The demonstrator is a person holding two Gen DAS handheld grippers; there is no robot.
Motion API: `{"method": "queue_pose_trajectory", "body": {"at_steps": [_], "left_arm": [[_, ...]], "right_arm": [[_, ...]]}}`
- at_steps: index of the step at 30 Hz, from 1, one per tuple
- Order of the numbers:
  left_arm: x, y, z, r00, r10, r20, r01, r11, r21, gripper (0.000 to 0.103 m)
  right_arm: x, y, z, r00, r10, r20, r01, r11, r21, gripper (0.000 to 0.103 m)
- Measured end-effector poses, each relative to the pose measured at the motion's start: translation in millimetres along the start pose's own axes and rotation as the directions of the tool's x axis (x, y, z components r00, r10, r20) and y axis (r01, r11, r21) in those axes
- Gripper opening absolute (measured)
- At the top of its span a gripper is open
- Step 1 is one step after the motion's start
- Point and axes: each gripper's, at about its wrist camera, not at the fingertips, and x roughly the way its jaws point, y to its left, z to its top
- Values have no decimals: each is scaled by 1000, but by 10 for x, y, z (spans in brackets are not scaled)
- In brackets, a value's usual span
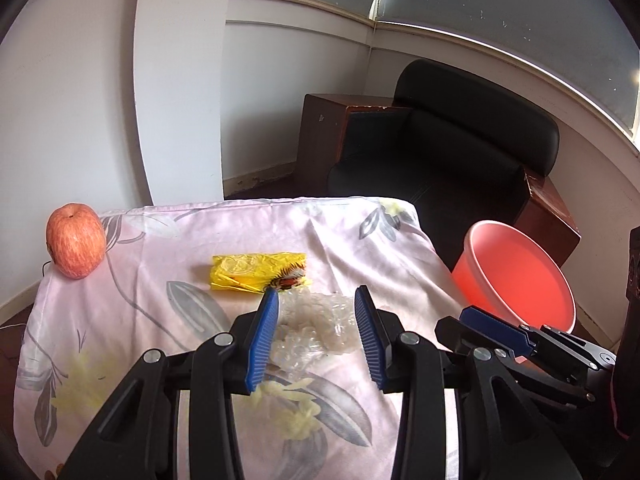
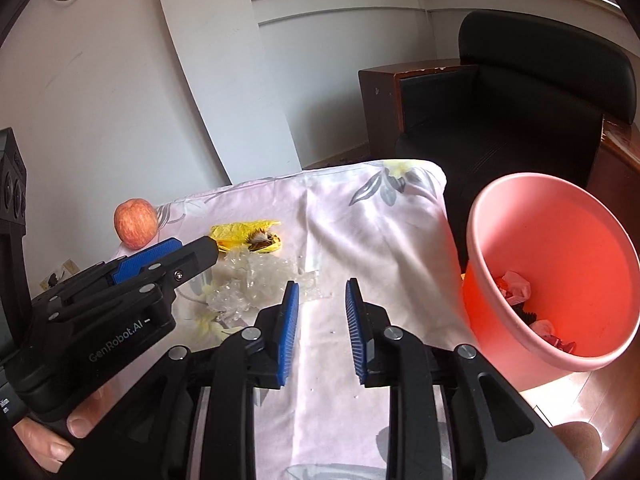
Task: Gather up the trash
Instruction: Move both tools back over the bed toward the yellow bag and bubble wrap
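Left wrist view: one table under a floral cloth [image 1: 132,320] carries three loose things. One apple [image 1: 76,240] sits at the cloth's far left corner. One yellow wrapper [image 1: 256,272] lies near the cloth's middle. One wad of clear bubble wrap [image 1: 316,328] lies on the cloth just on the near side of the wrapper. The left gripper [image 1: 316,300] hangs over the cloth with its two blue fingers [image 1: 264,332] spread, the bubble wrap between them and the pads not pressing it. One pink bucket [image 1: 516,276] stands off the cloth's right edge; its inside looks bare from here. The right gripper [image 1: 496,330] shows side-on at the cloth's right edge, in front of the bucket; its gap cannot be told here. One black armchair [image 1: 460,140] stands beyond the cloth.

Right wrist view: the right gripper [image 2: 322,300] has its two fingers [image 2: 288,328] parted over bare cloth [image 2: 360,232], nothing between them. The bucket [image 2: 560,248], off the cloth's right edge, shows crumpled trash [image 2: 516,286] at its bottom, which the other view hides. The left gripper [image 2: 188,256] reaches over the bubble wrap [image 2: 256,284], with a hand [image 2: 60,436] under its body. The apple [image 2: 136,228] and wrapper [image 2: 240,232] lie at the cloth's far left.
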Motion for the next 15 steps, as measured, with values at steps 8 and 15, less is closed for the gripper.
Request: {"method": "queue_pose_trajectory", "body": {"at_steps": [8,15], "left_arm": [[38,358,110,999,36,17,-36,999,15,45],[145,792,223,999,26,-26,-25,999,45,54]], "right_arm": [[217,227,107,996,76,-37,-78,996,-46,48],[463,360,158,988,113,-105,-123,987,-101,50]]}}
